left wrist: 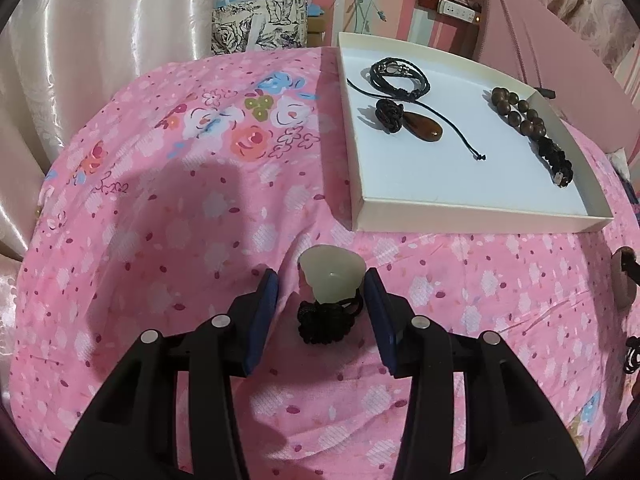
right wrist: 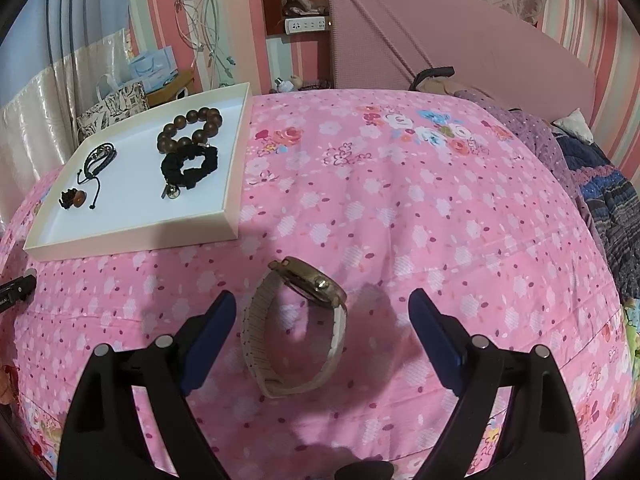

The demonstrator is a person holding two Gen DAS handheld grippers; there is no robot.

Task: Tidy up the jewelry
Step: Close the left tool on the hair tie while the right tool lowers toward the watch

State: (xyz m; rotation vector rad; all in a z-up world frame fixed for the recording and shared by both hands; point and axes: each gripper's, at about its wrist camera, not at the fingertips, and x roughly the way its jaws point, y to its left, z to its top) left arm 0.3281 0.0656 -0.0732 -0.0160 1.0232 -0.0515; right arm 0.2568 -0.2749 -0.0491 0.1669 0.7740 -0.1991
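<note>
A pale green jade pendant (left wrist: 333, 276) with a black knotted cord (left wrist: 320, 322) lies on the pink bedspread between the fingers of my open left gripper (left wrist: 320, 290); the right pad touches or nearly touches it. A gold watch (right wrist: 298, 326) with a cream strap lies on its side between the fingers of my open right gripper (right wrist: 322, 310), touching neither pad. The white tray (left wrist: 472, 216) (right wrist: 132, 236) holds a black cord bracelet (left wrist: 396, 74), an amber pendant (left wrist: 426, 126), a wooden bead bracelet (right wrist: 188, 128) and a black scrunchie bracelet (right wrist: 190, 168).
The bed is covered by a pink flowered sheet (right wrist: 400, 208). A pink headboard cushion (right wrist: 440, 40) stands behind. Purple and blue bedding (right wrist: 600, 200) lies at the right. A patterned bag (left wrist: 260, 24) and hanging cables (right wrist: 208, 40) are at the wall.
</note>
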